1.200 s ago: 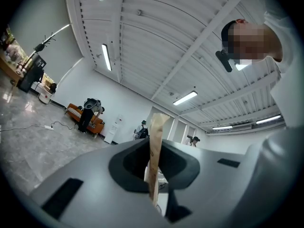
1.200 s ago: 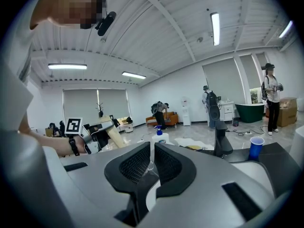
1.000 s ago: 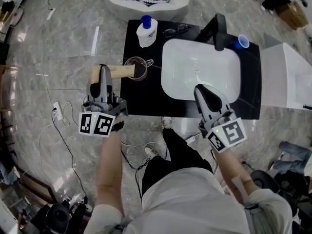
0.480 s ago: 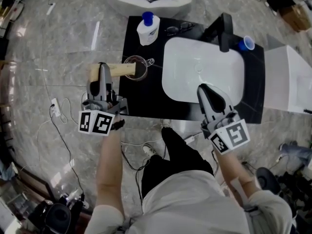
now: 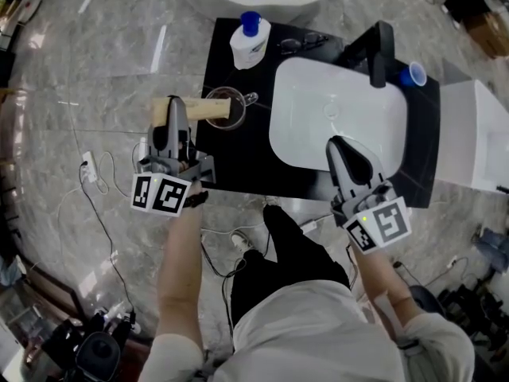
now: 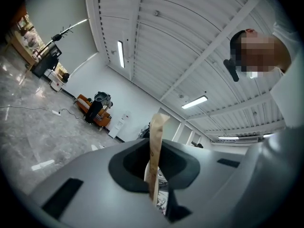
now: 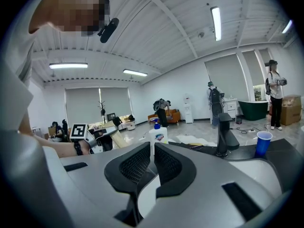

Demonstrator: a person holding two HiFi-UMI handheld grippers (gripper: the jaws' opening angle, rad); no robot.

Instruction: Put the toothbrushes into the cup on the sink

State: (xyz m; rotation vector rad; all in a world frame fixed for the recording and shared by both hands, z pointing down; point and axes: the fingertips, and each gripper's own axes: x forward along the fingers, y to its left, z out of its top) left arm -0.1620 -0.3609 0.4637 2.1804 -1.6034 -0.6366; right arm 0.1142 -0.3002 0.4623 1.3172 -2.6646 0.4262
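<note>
Grey marble floor, white ribbed ceiling, strip lights, white walls, shaded windows.

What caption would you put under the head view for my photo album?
Left gripper holds a tan packet by the glass cup; right gripper hovers above the white sink.

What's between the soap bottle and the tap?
A pair of glasses, on the black counter between the bottle and the tap; the head view shows it.
</note>
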